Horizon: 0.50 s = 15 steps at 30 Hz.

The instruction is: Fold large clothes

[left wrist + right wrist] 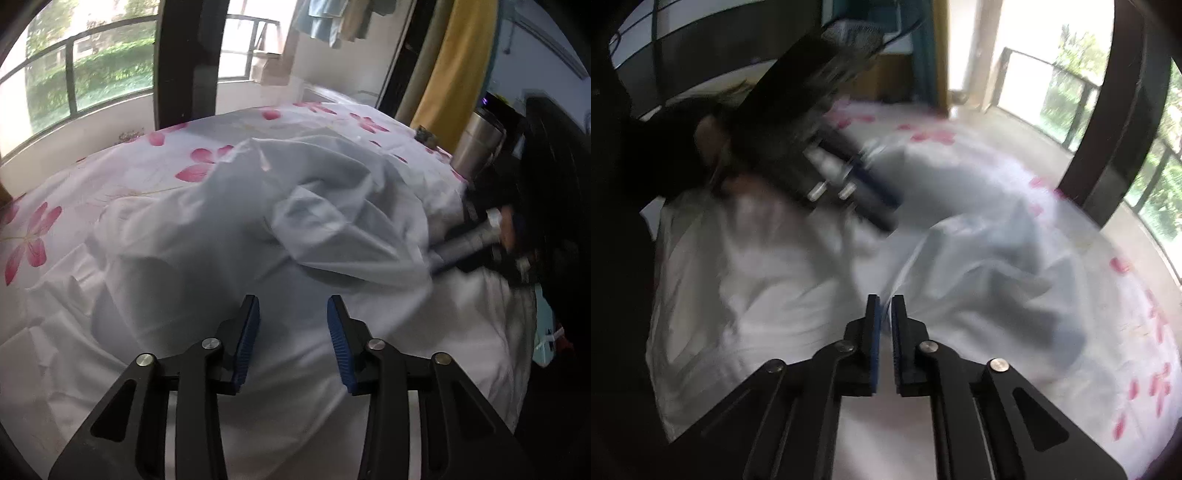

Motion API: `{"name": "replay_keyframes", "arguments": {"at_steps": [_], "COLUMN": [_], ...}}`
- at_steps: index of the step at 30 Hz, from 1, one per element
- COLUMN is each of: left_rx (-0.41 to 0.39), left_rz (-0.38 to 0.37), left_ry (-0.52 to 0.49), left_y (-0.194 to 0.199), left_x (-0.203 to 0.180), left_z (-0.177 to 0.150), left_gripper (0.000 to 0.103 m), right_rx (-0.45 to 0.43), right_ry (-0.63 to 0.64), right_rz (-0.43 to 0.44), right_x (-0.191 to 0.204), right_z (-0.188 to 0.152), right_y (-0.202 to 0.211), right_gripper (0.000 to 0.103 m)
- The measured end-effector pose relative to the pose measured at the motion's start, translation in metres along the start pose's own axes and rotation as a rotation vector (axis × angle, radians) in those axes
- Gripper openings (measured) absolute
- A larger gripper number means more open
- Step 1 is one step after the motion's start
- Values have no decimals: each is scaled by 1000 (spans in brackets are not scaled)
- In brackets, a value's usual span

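A large white garment (258, 221) lies crumpled on a bed sheet (55, 229) printed with pink flowers. My left gripper (293, 301) hovers over the garment's near part, open, its blue pads apart with nothing between them. In the right wrist view my right gripper (885, 297) is shut on a ridge of the white garment (979, 266), which runs up and away from the pads. The same gripper (437, 264) shows blurred at the garment's right edge in the left wrist view. The left gripper (892, 210) appears blurred at the upper left over the cloth.
A dark post (188, 62) and railed windows (92, 74) stand beyond the bed. A yellow curtain (454, 66), a metal tumbler (476, 147) and hanging clothes (332, 22) are at the far right. A person's dark sleeve (665, 147) fills the left of the right wrist view.
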<state>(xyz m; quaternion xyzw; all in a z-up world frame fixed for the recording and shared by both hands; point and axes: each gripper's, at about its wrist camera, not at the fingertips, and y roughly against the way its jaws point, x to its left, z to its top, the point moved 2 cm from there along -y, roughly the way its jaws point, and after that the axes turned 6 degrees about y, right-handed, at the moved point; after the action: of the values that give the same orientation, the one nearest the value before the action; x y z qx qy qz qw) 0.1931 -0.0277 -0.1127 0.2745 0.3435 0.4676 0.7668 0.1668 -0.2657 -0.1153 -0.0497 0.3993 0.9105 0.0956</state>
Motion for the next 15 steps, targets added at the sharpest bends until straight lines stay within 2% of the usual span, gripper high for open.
{"name": "replay_keyframes", "arguments": {"at_steps": [1,2,3,6,9,12,13,14,15], "left_rx": [3,4,0,-12,-20,3,8,12,15], "left_rz": [2,4,7,4,-14,-12,-7,-7,-13], "left_ry": [-1,1,4,1,-21,-34,-36,-34,-24], "left_y": [-2,-3,-5,-4,1,0,1,3,7], "left_x": [-1,-1,-1,-5,-13,-20,-21,-22,-22], "left_z": [-2,-3,-4,-5,-8,-16,-17,-20,-21], "left_gripper": [20,16,7,0,0,0,0,0,0], "right_rx": [-9,-17,-21,-24,-4,6,17,21,20], "right_ry": [-6,-21,-36,-77,-92,-55,-56,-53,-42], "right_rz": [-31,-68,-94,-156,-122,-100,-96,-68,-53], "right_x": [-6,-12,-18,-42,-47,-41,-40,-37,-32], "right_z": [2,4,7,19,26,25,25,23,22], "right_y": [1,1,-3,-21,-42,-54,-59,-60,-57], "right_gripper": [23,36,41,43,43,43,36,11,0]}}
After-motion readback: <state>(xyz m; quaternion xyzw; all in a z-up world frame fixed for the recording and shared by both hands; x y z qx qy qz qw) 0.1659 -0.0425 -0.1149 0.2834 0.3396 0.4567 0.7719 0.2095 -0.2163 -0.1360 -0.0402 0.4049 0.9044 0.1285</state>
